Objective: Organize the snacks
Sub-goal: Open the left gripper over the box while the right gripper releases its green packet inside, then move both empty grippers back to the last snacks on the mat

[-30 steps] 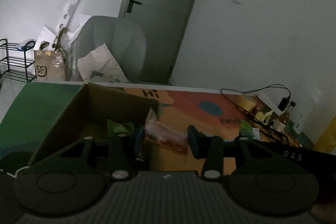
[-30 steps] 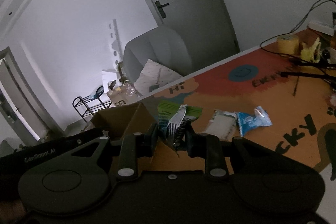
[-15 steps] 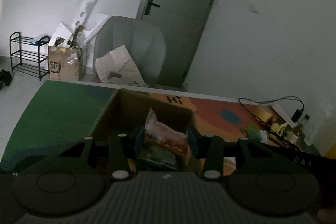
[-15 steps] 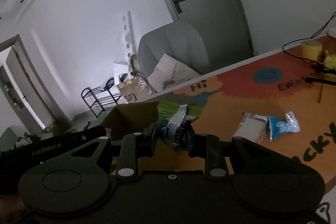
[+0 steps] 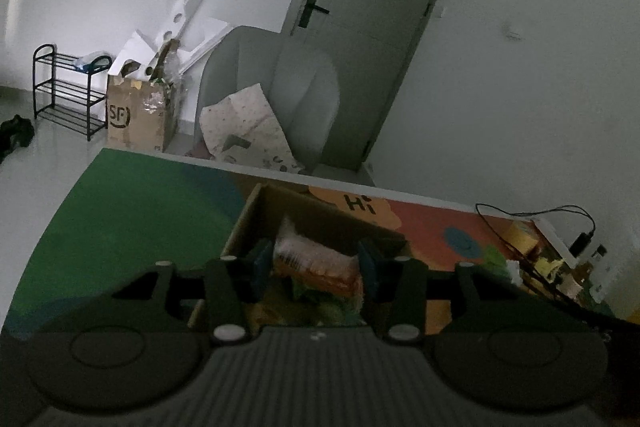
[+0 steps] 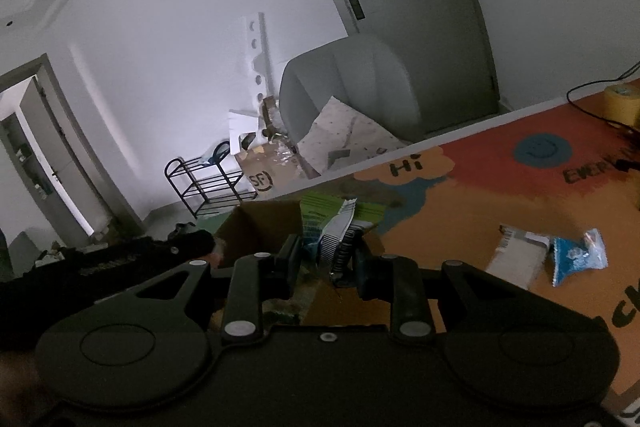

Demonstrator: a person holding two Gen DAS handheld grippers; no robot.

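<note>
1. The room is dim, with plain white walls [image 5: 520, 87] and a tall grey door [image 5: 372, 39] with a dark lever handle at upper centre of the left wrist frame.
2. A grey upholstered armchair [image 5: 280, 87] stands before the door, with a speckled sheet of paper [image 5: 248, 135] leaning on it.
3. At left, a black wire shoe rack [image 5: 64, 87] stands on the pale floor [image 5: 36, 167] beside a brown cardboard carton printed "SF" [image 5: 136, 119].
4. In the right wrist frame, an open doorway [image 6: 44, 155] at left lets in light.

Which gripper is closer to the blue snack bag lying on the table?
Right. The right gripper, holding a green packet by the box, has the blue snack bag close beside it. The left gripper is over the box, farther away.
</note>
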